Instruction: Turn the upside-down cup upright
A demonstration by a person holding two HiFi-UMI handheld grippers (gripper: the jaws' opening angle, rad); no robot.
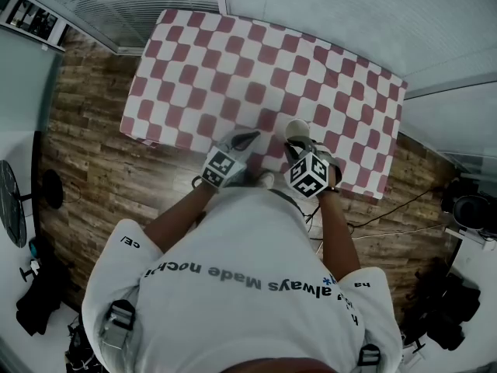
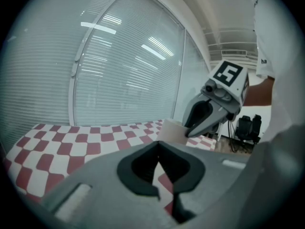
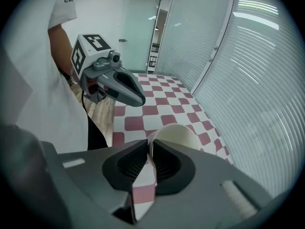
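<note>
Cup (image 3: 178,135) mouth up, wall pinched in right tool (image 3: 148,146); left tool (image 2: 158,147) pressed together, over checked table (image 1: 233,61)

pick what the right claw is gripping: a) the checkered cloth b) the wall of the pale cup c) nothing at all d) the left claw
b: in the right gripper view, the right claw is closed on the thin wall of the pale cup, which runs between its jaws.
</note>
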